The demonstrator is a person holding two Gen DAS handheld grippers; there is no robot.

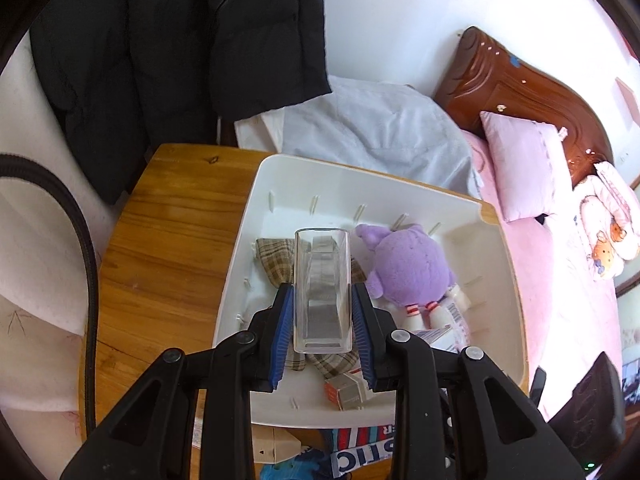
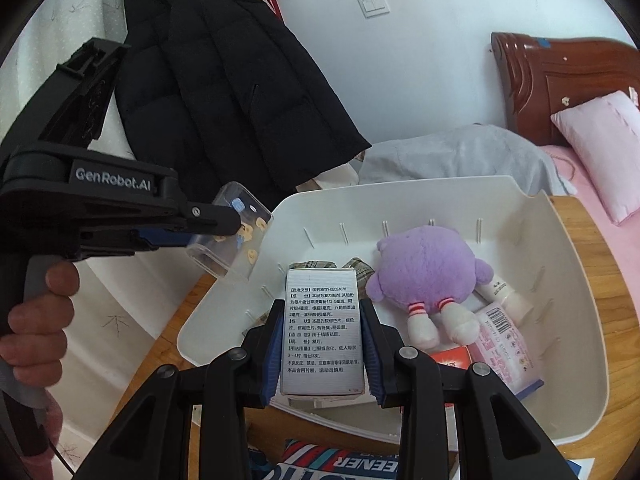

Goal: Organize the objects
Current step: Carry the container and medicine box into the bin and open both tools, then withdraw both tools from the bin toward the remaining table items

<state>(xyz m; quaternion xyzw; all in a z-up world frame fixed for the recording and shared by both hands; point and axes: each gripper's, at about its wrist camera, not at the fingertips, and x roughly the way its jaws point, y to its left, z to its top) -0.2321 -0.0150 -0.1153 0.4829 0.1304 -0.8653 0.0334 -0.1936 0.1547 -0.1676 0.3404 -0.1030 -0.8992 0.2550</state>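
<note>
My left gripper (image 1: 323,292) is shut on a clear phone case (image 1: 322,280), held edge-on between the blue pads above a white bin (image 1: 360,172). In the right wrist view the same gripper (image 2: 224,224) comes in from the left, and the case (image 2: 236,240) shows yellow cartoon prints. My right gripper (image 2: 322,306) is shut on a white medicine box (image 2: 322,332) with printed text, over the bin's (image 2: 440,184) near left part. Inside lie a purple plush (image 2: 428,268), a plaid cloth (image 1: 272,256), a pink packet (image 2: 504,344), a white tube (image 2: 508,292) and a small orange-white box (image 1: 346,390).
The bin sits on a wooden table (image 1: 160,240). A black jacket (image 2: 224,80) hangs behind it. Grey cloth (image 1: 380,128) and a bed with a pink pillow (image 1: 516,160) lie beyond. A person's hand (image 2: 36,320) grips the left handle. Printed red-and-blue packaging (image 2: 340,464) lies at the table's near edge.
</note>
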